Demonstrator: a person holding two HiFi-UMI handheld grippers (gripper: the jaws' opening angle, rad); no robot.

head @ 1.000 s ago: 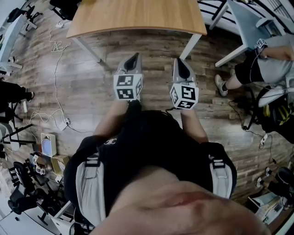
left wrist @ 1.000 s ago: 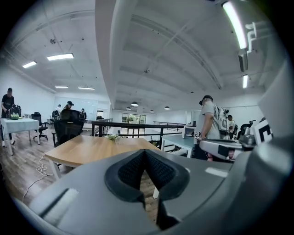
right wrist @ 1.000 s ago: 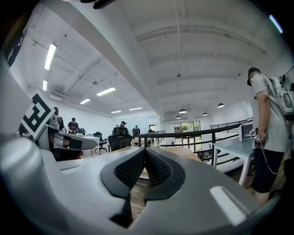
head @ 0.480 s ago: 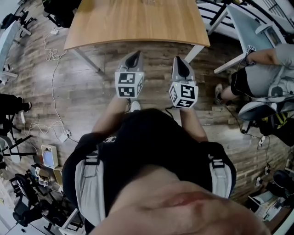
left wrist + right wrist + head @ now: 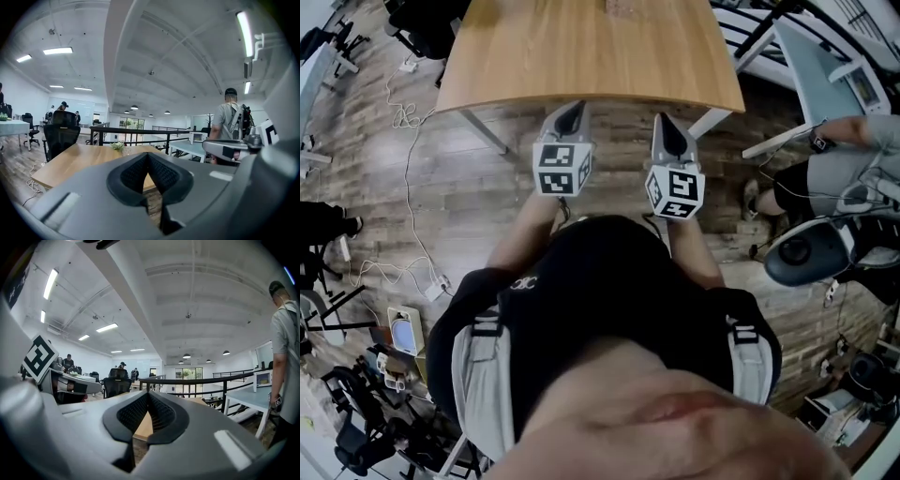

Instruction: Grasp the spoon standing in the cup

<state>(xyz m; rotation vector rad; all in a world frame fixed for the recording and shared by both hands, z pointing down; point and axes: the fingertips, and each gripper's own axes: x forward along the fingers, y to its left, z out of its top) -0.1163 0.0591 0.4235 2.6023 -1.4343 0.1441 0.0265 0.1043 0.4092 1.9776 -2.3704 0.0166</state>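
Observation:
No cup or spoon can be made out in any view. A wooden table (image 5: 581, 47) lies ahead of me, and a small object (image 5: 619, 7) at its far edge is cut off by the picture's top. In the left gripper view a small green tuft (image 5: 117, 146) stands on that table (image 5: 75, 161). My left gripper (image 5: 571, 112) and right gripper (image 5: 666, 124) are held side by side just short of the table's near edge. Both are shut and empty. The left gripper's (image 5: 148, 154) pads meet at the tips, as do the right gripper's (image 5: 148, 395).
A seated person (image 5: 839, 164) and a grey office chair (image 5: 811, 248) are at the right beside a pale desk (image 5: 825, 66). Cables (image 5: 403, 187) trail over the wood floor at left. A black chair (image 5: 61, 133) stands by the table, with a railing (image 5: 140, 133) behind.
The table has come nearer and fills more of the top of the head view. The person at the right and the grey chair have shifted in the picture. Both grippers stay shut.

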